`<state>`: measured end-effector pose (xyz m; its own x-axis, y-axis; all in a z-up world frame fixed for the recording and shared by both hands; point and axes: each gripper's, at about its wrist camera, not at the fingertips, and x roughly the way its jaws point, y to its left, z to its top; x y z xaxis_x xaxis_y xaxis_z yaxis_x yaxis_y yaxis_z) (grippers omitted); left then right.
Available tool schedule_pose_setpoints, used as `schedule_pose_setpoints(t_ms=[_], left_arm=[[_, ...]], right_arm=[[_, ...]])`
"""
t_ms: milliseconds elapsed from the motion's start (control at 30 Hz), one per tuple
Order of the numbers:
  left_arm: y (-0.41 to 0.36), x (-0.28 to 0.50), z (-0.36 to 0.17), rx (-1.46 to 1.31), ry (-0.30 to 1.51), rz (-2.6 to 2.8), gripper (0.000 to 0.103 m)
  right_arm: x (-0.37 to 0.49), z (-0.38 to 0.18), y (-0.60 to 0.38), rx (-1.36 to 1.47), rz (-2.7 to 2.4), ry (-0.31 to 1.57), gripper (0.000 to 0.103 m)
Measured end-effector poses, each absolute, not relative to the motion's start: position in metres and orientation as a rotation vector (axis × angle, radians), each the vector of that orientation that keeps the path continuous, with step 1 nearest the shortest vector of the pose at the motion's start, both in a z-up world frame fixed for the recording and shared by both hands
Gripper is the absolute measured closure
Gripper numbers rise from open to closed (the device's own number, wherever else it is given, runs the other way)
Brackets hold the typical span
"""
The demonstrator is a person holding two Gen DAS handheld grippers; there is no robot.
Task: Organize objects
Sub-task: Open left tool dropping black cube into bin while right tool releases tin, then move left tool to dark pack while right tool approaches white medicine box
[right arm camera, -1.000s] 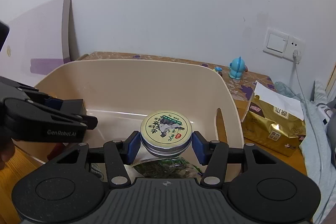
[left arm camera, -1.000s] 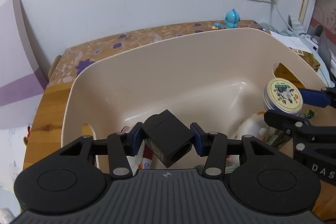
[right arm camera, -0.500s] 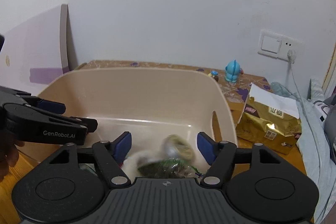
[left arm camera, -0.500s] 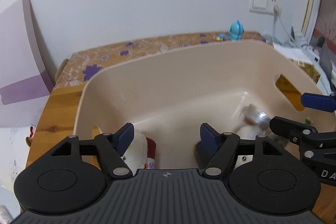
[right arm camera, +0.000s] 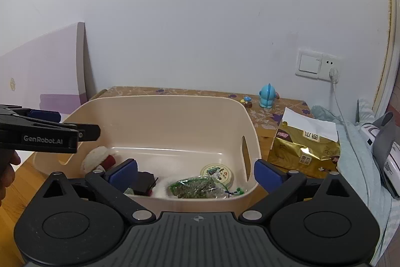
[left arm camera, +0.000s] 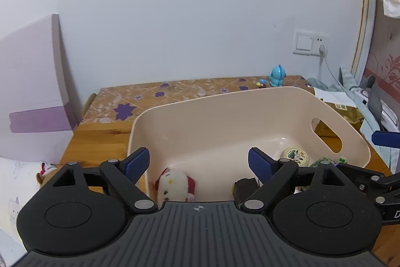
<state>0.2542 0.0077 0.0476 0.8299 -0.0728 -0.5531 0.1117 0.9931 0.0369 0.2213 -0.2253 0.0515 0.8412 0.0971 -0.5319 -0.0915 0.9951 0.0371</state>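
Note:
A beige plastic bin (left arm camera: 225,111) (right arm camera: 160,101) stands on the wooden table. Inside lie a round tin with a green-printed lid (left arm camera: 295,156) (right arm camera: 216,172), a black cube (left arm camera: 246,188) (right arm camera: 143,182), a white plush toy with red (left arm camera: 176,184) (right arm camera: 96,158) and a green packet (right arm camera: 195,188). My left gripper (left arm camera: 199,162) is open and empty, above the bin's near side. My right gripper (right arm camera: 196,173) is open and empty, above the bin's near edge. The left gripper also shows in the right wrist view (right arm camera: 75,133).
A gold foil bag (right arm camera: 305,147) lies right of the bin. A blue figurine (left arm camera: 276,75) (right arm camera: 267,95) stands at the table's back, near a wall socket with a cable (right arm camera: 333,73). A purple-striped white board (left arm camera: 32,91) leans at the left. Cloth and bedding (right arm camera: 362,154) lie at the right.
Both grippers opened: the black cube dropped from my left one and the tin from my right one into the bin. Both grippers then rose and drew back.

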Motion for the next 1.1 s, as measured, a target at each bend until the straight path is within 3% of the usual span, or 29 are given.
schedule_pose_setpoints(t_ms=[567, 1100], left_arm=[[0.029, 0.189, 0.050, 0.081, 0.561, -0.079, 0.013], [0.045, 0.153, -0.003, 0.077, 0.641, -0.134, 0.013]], right_arm=[[0.175, 0.044, -0.222, -0.015, 0.107, 0.583, 0.000], [0.150, 0.012, -0.211, -0.028, 0.117, 0.644, 0.000]])
